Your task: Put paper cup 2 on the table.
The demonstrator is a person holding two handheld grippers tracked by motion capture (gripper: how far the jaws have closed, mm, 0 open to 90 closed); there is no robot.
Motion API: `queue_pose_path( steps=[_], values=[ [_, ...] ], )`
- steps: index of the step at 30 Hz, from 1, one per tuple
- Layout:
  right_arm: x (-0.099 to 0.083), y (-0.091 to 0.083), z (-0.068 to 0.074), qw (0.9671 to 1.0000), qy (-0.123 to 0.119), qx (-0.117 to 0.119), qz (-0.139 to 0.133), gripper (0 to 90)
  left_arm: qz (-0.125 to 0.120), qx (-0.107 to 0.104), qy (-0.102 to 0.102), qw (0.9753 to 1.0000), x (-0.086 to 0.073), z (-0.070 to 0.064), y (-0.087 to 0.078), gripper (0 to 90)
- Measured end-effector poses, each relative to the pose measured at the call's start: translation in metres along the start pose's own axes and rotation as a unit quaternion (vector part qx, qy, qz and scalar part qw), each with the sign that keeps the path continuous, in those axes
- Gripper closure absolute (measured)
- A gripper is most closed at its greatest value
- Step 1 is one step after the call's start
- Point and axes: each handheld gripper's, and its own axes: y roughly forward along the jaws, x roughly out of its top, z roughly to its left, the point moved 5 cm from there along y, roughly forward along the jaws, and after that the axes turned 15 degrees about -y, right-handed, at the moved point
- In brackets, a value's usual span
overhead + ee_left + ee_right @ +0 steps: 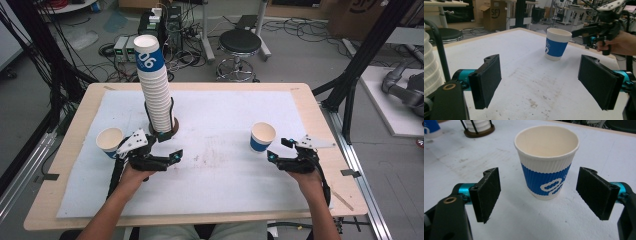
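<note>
High view first: a person sits at the bench [315, 125], which is covered by a white cloth [225, 180], with tongs in each hand. The left tongs [176, 156] hover low over the cloth, just in front of a tall stack of paper cups [154, 85] standing in a dark holder [165, 132]. A single cup [109, 140] stands upright just to the left of that hand. The right tongs [270, 156] sit close to the near side of another blue-banded cup [262, 136], upright on the cloth, well apart from the stack.

From the right gripper view, that cup [546, 160] stands empty, a little beyond the pads [487, 195], centred on the gap between them. The jaws are spread wide and touch nothing.

From the left gripper view, the left jaws are likewise wide apart with only stained cloth [531, 82] between them. The far cup [556, 43] shows ahead, with the right hand [620, 45] and its tongs beside it, and the stack's edge [430, 67] at the left.
</note>
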Motion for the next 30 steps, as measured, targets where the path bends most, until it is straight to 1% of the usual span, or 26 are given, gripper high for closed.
queue_pose_path(
  steps=[3, 4, 5, 6, 8, 10, 14, 16, 21, 22, 23, 24, 25, 30],
  values=[
    [0.003, -0.014, 0.004, 0.9998, 0.000, -0.004, -0.022, 20.3, -0.011, 0.005, -0.007, 0.9999, 0.003, 0.001, -0.002, 17.8],
    [0.005, -0.021, 0.007, 0.9994, -0.001, -0.007, -0.033, 20.3, -0.012, 0.007, -0.008, 0.9999, 0.004, 0.002, -0.003, 17.7],
    [0.008, -0.026, 0.009, 0.9990, -0.005, -0.010, -0.042, 20.3, -0.016, 0.009, -0.008, 0.9998, 0.004, 0.003, -0.003, 17.7],
    [0.010, -0.030, 0.011, 0.9986, -0.010, -0.010, -0.050, 20.3, -0.016, 0.012, -0.009, 0.9998, 0.005, 0.003, -0.004, 17.5],
    [0.014, -0.038, 0.015, 0.9978, -0.009, -0.009, -0.064, 20.3, -0.019, 0.013, -0.010, 0.9997, 0.005, 0.004, -0.004, 17.3],
    [0.018, -0.042, 0.018, 0.9973, -0.011, -0.005, -0.073, 20.3, -0.022, 0.015, -0.008, 0.9996, 0.007, 0.005, -0.004, 17.4],
    [0.025, -0.044, 0.025, 0.9969, -0.023, 0.003, -0.075, 20.3, -0.027, 0.019, -0.003, 0.9994, 0.010, 0.005, -0.008, 17.4],
    [0.029, -0.043, 0.028, 0.9969, -0.021, 0.005, -0.076, 20.3, -0.027, 0.020, 0.000, 0.9994, 0.010, 0.005, -0.011, 17.3],
    [0.033, -0.040, 0.032, 0.9965, -0.025, 0.012, -0.078, 20.3, -0.036, 0.023, -0.002, 0.9991, 0.012, 0.005, -0.020, 17.4],
    [0.033, -0.040, 0.033, 0.9967, -0.022, 0.013, -0.077, 20.3, -0.037, 0.025, -0.001, 0.9990, 0.012, 0.005, -0.021, 17.4],
    [0.033, -0.039, 0.033, 0.9964, -0.026, 0.012, -0.079, 20.3, -0.038, 0.025, 0.002, 0.9990, 0.013, 0.005, -0.023, 17.4],
    [0.033, -0.039, 0.035, 0.9967, -0.023, 0.013, -0.077, 20.3, -0.040, 0.026, -0.001, 0.9989, 0.013, 0.004, -0.024, 17.4],
    [0.034, -0.039, 0.035, 0.9966, -0.025, 0.012, -0.078, 20.3, -0.039, 0.026, 0.002, 0.9989, 0.014, 0.004, -0.025, 17.4],
    [0.033, -0.038, 0.037, 0.9965, -0.024, 0.014, -0.078, 20.3, -0.039, 0.025, 0.001, 0.9989, 0.013, 0.004, -0.028, 17.5]
  ],
)
